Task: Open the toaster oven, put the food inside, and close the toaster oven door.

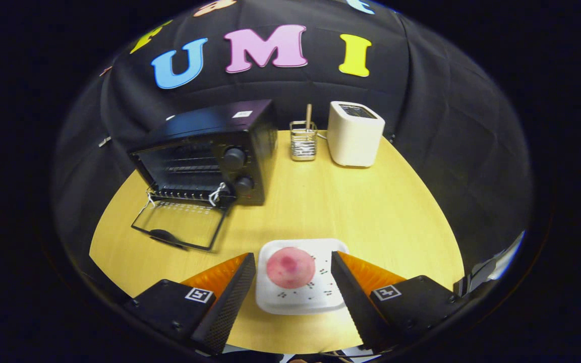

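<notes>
Two fingers of the gripper (293, 275) are spread wide, flanking the pink food (290, 267) on its white plate (300, 300) without touching. Beyond them, the toaster oven (210, 156) stands with its door (179, 224) folded down flat on the table (361, 206).

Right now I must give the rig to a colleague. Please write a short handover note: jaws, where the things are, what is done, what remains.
Gripper: jaws open, one on each side of the white square plate, holding nothing.
Round pink food piece: lies on that plate, between the jaws, on the yellow wooden table.
Black toaster oven: stands beyond the jaws; its glass door is folded down open onto the table.
Done: oven opened.
Left: grasp the food, put it inside the oven, close the door.
</notes>
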{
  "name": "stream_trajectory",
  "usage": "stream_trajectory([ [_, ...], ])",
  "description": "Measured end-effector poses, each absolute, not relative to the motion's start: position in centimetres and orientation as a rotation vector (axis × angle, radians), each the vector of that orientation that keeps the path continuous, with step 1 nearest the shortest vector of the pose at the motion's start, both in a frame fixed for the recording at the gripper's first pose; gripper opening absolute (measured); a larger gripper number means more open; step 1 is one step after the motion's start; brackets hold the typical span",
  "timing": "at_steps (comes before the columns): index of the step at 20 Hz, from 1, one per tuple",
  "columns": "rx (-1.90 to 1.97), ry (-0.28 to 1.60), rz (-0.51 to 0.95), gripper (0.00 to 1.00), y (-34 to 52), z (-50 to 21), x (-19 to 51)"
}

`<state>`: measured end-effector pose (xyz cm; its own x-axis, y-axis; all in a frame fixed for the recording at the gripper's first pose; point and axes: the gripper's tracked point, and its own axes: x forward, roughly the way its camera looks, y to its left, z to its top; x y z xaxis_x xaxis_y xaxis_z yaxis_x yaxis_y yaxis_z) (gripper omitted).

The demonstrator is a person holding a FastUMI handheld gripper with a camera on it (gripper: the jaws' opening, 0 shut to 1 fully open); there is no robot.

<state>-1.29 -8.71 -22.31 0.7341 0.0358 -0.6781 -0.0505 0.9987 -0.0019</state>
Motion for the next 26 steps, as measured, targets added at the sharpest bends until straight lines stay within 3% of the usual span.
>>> stream_trajectory([
  [6,0.007,0.833,-0.007,0.99,-15.8,-24.8,-0.8],
  [20,-0.026,1.132,0.164,0.99,-15.4,-34.2,-2.6],
  [22,-0.026,1.135,0.160,0.93,-15.0,-34.2,-2.0],
  [23,-0.036,1.130,0.150,0.81,-15.1,-34.2,-1.8],
  [24,-0.038,1.137,0.140,0.77,-15.4,-34.2,-1.7],
  [25,-0.036,1.144,0.124,0.62,-15.8,-34.4,-1.5],
  [26,-0.024,1.147,0.114,0.53,-15.8,-34.5,-1.3],
])
